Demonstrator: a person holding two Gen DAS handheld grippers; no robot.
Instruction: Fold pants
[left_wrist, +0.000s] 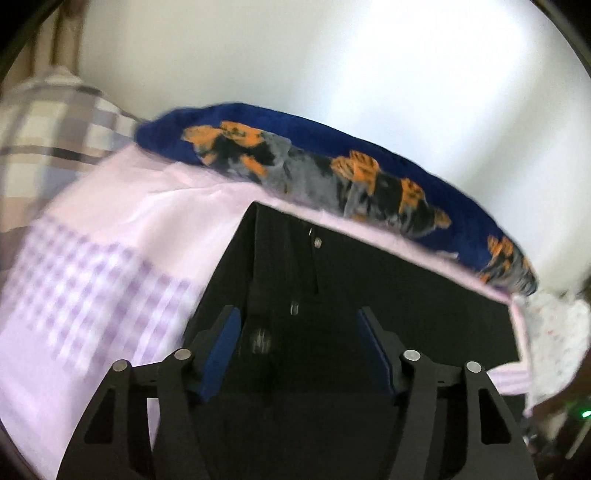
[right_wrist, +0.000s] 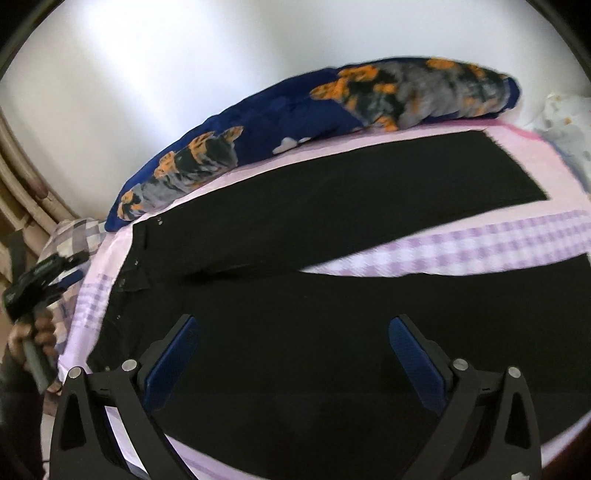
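Black pants (right_wrist: 332, 206) lie spread flat on a lilac checked sheet (right_wrist: 480, 247), legs apart in a V, waistband at the left with small metal studs. My right gripper (right_wrist: 295, 332) is open and empty, hovering over the near leg. My left gripper (left_wrist: 295, 325) is open and empty over the waistband end of the pants (left_wrist: 369, 280); it also shows at the left edge of the right wrist view (right_wrist: 40, 273), held in a hand beside the waistband.
A dark blue blanket with orange and grey cat prints (right_wrist: 332, 107) lies bunched along the far edge of the bed against a white wall. A checked pillow (left_wrist: 48, 122) sits at the head end. A white speckled cloth (left_wrist: 554, 325) lies beyond the pants.
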